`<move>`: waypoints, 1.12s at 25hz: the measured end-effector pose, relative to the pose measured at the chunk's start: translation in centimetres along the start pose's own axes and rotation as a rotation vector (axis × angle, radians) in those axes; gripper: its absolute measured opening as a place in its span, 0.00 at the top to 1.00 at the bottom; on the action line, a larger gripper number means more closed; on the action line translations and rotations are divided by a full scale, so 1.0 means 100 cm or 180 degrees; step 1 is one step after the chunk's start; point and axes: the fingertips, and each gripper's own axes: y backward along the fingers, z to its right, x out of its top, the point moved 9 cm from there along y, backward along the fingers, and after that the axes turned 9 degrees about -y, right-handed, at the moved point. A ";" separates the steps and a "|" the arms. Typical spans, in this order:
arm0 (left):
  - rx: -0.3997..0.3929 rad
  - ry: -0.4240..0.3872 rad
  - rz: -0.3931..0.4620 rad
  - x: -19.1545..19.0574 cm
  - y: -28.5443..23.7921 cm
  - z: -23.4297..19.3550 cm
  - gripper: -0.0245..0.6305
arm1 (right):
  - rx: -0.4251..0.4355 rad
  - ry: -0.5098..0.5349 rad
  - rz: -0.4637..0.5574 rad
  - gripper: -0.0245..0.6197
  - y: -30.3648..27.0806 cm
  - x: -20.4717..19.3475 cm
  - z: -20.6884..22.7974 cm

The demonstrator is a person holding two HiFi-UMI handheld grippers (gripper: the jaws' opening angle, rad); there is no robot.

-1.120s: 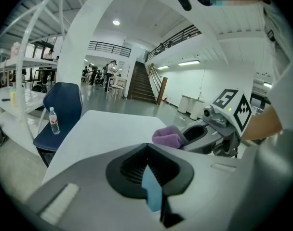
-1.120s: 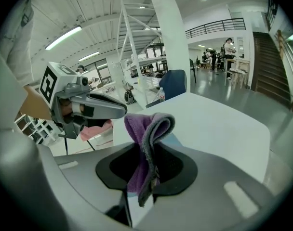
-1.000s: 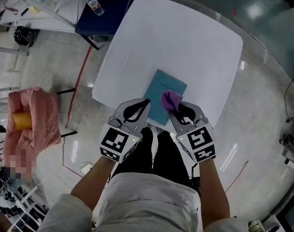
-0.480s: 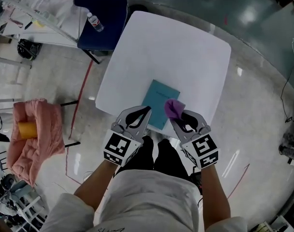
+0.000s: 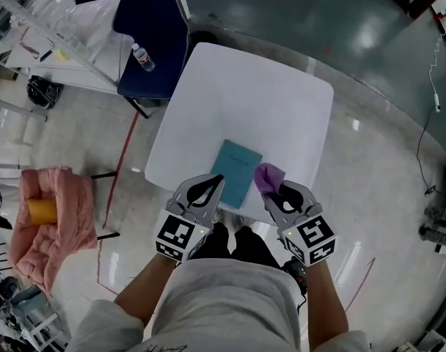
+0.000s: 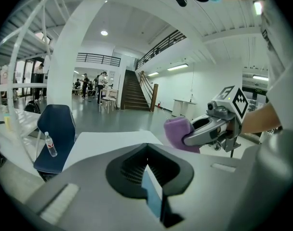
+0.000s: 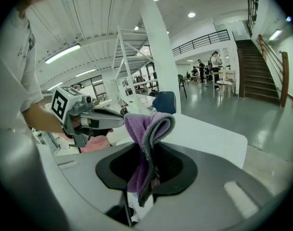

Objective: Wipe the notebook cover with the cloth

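Cloth [image 5: 268, 175], purple, is pinched in the right hand-held gripper [image 5: 277, 190]. Its jaws are closed on a fold, w/ a wad standing out past the tips & a tail hanging below. Teal notebook [image 5: 236, 169] lies flat on the white desk [image 5: 245, 94], just left of & slightly ahead of the right hand-held gripper's tips. The cloth sits beside the notebook's right edge, not on the cover as far as I can tell. Left hand-held gripper [image 5: 217, 181] is at the notebook's near-left edge, jaws drawn narrow w/ tips meeting. A teal sliver shows in the slit betw. them, but it looks to grip nothing.

Step in hand, by my read: get the cloth onto the cover & start wiping; not yet begun. To do it well:
- **Contact:** swing the right hand-held gripper left & down so the soft wad, not the hard tips, meets the cover.
- **Grip:** hold firm. The cloth is held by one fold only & friction could drag it out.
- **Strokes:** light pressure, long overlapping passes, corner to corner.
- **Pinning:** the notebook looks thin & the desk smooth, so it'll likely slide. Press the left hand-held gripper's tips on the near-left corner & wipe away from that pin pt.
- **Desk edge:** the notebook is close to the near edge, so a pull stroke could drag it off.
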 end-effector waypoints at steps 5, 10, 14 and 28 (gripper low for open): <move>0.0035 -0.0002 0.0033 0.010 0.006 0.002 0.96 | 0.0014 -0.0012 0.0151 0.79 0.012 0.015 0.000; 0.0049 -0.0039 0.0081 0.017 0.015 0.007 0.96 | 0.0060 0.0061 0.0260 0.79 0.019 0.026 -0.009; 0.0073 -0.0049 0.0108 0.020 0.019 0.009 0.96 | 0.0102 0.0075 0.0337 0.79 0.019 0.029 -0.015; 0.0230 0.0078 0.0189 0.025 0.032 0.012 0.96 | 0.0310 0.0123 0.0414 0.80 0.009 0.036 -0.031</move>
